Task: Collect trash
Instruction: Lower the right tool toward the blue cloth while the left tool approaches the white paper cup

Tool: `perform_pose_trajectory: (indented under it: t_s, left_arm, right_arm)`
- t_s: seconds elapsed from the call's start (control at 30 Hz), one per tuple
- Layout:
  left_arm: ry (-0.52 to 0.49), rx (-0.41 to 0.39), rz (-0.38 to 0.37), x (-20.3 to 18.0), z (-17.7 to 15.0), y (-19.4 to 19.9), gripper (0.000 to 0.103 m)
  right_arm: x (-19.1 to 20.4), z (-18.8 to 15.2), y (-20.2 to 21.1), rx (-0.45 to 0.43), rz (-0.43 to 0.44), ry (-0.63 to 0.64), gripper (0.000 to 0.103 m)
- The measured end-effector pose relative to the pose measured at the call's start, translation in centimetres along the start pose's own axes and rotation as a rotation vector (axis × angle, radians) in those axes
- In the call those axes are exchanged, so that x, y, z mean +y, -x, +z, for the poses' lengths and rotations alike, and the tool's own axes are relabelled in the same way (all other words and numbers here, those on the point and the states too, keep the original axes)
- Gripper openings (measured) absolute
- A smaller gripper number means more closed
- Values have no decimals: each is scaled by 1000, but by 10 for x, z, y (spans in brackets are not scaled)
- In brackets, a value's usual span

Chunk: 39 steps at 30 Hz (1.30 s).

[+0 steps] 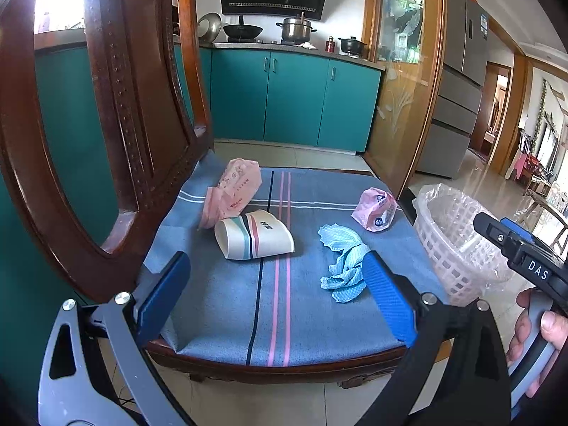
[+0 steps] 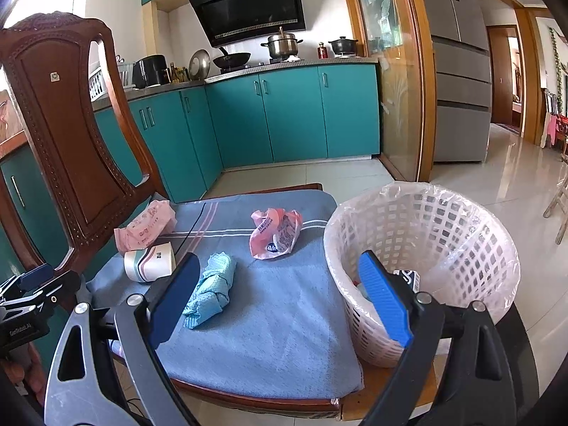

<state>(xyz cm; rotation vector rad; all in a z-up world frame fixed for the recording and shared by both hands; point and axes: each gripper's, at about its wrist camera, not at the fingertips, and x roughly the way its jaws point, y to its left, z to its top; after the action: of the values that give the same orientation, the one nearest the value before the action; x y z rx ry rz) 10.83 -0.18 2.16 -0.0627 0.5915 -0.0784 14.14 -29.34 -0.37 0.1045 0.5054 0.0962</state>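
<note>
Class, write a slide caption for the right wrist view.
Open right gripper above a cushioned chair holding crumpled trash, beside a lined basket.

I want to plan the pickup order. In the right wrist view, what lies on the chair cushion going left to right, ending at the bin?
Pink tissue pack → paper cup on its side → crumpled blue cloth → pink plastic wrapper → white lined basket.

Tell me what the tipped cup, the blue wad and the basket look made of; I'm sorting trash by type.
Tipped cup: likely paper, matte white with printed stripes, thin rolled rim.
Blue wad: soft textured cloth or nonwoven wipe, judging by its crumpled folds; which one is unclear.
Basket: rigid pale plastic lattice, lined with a thin, glossy clear plastic bag.
</note>
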Motion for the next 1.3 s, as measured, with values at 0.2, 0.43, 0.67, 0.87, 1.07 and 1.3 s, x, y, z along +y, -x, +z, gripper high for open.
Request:
perform_pose_trajectory:
  t_s: [0.2, 0.43, 0.67, 0.87, 1.07, 1.3]
  left_arm:
    - [-9, 5, -2, -2, 0, -2, 97]
    - [-14, 18, -3, -4, -2, -4, 97]
    - [-4, 64, 79, 1, -1, -27, 97]
    - [-17, 187, 143, -2, 2, -97, 97]
    - [10, 221, 160, -10, 8, -136, 97]
    - [65, 262, 226, -6, 16, -177, 97]
  right_arm:
    - [-1, -2, -1, 6, 3, 4, 89]
    - [1, -3, -3, 18, 5, 14, 89]
    - [11, -10, -21, 79, 19, 12, 89]
    - [28, -21, -68, 213, 50, -35, 89]
    - [37, -29, -94, 264, 23, -33, 89]
    - [47, -34, -122, 301, -3, -16, 89]
